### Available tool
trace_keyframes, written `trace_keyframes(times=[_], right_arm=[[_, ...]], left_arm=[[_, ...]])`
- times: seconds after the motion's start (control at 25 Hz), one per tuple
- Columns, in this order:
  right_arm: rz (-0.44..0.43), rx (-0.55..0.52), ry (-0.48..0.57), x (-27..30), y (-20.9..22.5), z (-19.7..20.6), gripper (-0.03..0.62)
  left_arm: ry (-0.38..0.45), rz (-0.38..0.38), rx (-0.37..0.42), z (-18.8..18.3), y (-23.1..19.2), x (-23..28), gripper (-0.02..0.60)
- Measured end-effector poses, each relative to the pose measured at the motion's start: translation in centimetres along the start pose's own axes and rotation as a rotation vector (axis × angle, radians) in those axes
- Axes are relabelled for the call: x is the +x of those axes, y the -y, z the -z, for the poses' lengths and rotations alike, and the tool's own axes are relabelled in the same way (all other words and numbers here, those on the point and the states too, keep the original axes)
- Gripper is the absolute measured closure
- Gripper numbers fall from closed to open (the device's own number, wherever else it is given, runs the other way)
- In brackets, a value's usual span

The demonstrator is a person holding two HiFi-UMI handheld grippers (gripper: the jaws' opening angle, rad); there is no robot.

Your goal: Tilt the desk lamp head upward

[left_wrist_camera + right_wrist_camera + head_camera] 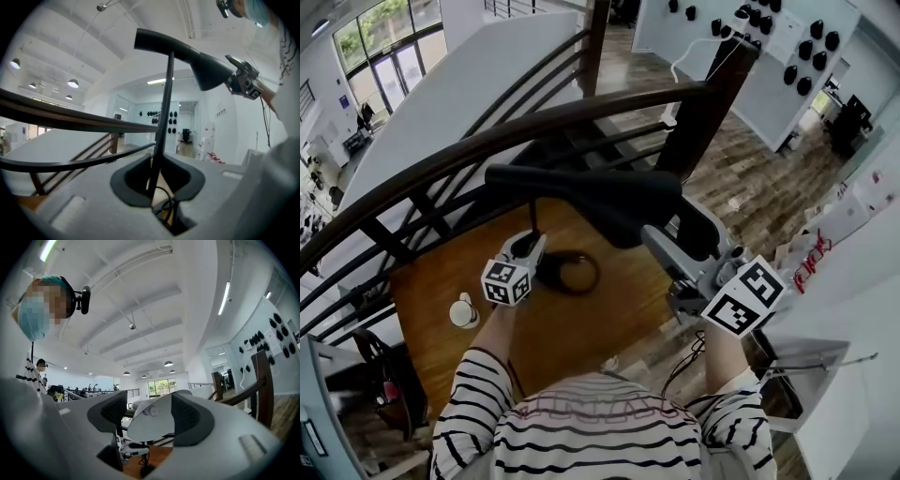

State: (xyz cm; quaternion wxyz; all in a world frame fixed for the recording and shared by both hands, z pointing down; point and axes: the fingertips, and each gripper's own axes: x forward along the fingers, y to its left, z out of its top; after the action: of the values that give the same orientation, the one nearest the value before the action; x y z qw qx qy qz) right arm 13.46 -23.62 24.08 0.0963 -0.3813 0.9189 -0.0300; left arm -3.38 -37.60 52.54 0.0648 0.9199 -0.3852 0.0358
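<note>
A black desk lamp stands on the wooden table (581,333). Its long head (600,202) stretches from left to right above its ring-shaped base (574,274). My left gripper (532,246) is shut on the thin upright stem (161,117) low down, near the base; in the left gripper view the stem runs up between the pads (136,178) to the head (187,49). My right gripper (661,242) is shut on the head's right end. In the right gripper view the head's pale underside (154,432) fills the gap between the dark pads (187,420).
A dark curved stair railing (487,141) runs just behind the table, close to the lamp head. A small white cup (464,312) stands on the table's left side. A black cable loops by the lamp base. The table's right edge borders a wood-plank floor (750,187).
</note>
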Motion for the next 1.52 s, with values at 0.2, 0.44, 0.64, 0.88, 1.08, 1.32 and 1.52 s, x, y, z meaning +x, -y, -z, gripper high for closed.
trace_keyframes(times=[0.2,0.44,0.64,0.88,1.08,1.32,1.52], right_arm=[[0.009,-0.001,-0.018,0.3,-0.5,-0.7,0.298],[0.011,-0.035,-0.041,0.9,-0.9,-2.0,0.295],[0.038,-0.02,-0.04,1.1,-0.7,-2.4,0.293],[0.039,-0.037,-0.009,1.1,-0.5,-2.3,0.296],[0.036,-0.049,0.007,1.0,-0.5,-2.2,0.301],[0.055,-0.052,0.023,0.5,-0.5,-1.9,0.293],[0.068,-0.026,0.015,-0.8,-0.4,-0.6,0.293]], left_arm=[[0.003,0.001,-0.012,0.1,0.1,-0.3,0.518],[0.001,0.006,-0.005,0.2,0.3,-0.5,0.518],[-0.004,0.01,-0.007,0.2,0.5,-0.7,0.518],[-0.008,0.002,0.002,0.1,0.5,-0.6,0.518],[-0.012,0.003,0.01,0.2,0.6,-0.5,0.518],[-0.017,0.008,-0.008,0.1,0.4,-0.6,0.514],[-0.009,0.002,-0.036,-0.1,0.4,-0.9,0.5]])
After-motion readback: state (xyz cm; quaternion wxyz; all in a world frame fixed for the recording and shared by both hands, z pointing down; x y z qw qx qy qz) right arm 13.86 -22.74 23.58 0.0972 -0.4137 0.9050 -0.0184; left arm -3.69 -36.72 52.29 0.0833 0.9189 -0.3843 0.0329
